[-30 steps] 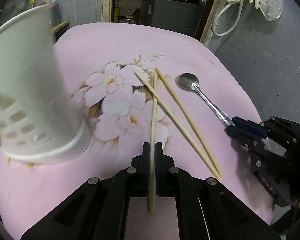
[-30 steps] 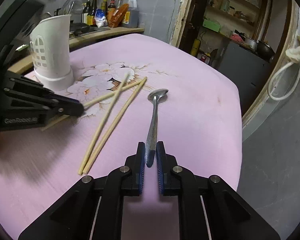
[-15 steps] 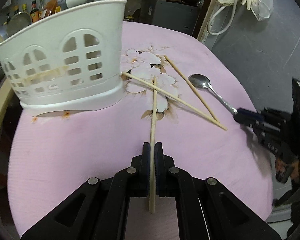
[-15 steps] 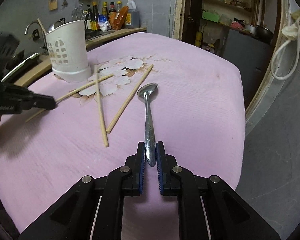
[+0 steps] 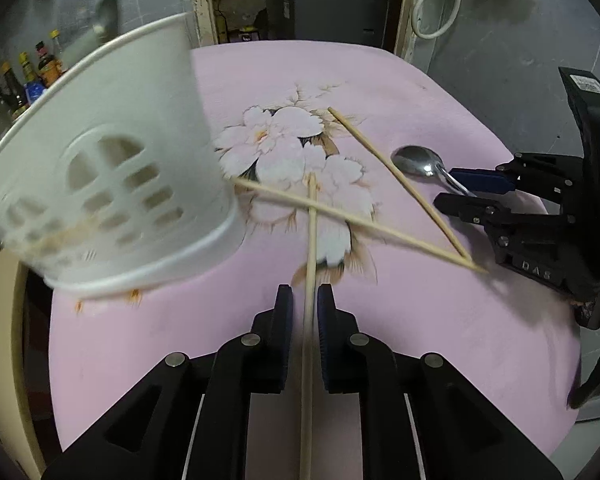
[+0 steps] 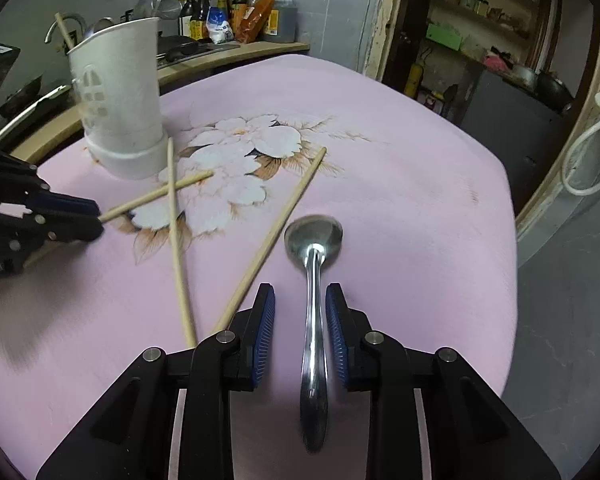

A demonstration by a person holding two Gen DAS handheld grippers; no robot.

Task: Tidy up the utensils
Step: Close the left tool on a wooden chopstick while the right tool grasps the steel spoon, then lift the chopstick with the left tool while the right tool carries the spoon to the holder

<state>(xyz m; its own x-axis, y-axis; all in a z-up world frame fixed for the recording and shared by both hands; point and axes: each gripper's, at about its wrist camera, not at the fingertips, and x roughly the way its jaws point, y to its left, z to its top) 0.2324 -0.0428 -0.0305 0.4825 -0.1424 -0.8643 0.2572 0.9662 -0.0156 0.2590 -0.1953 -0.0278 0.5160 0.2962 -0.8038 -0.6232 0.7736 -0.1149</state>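
this was a home kitchen: sauce and oil bottles (image 6: 236, 12) lined a wooden counter (image 6: 228, 54), a strainer (image 6: 162, 0) hung on the grey wall, and pots (image 6: 540, 80) sat in a cluttered back pantry.

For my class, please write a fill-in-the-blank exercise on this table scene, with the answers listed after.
1. The spoon is made of ____.
2. The number of chopsticks lying on the cloth is ____.
3. The white utensil holder stands on a ____ floral tablecloth.
4. Between the right tongs lies the spoon's ____.

Answers: metal; three; pink; handle
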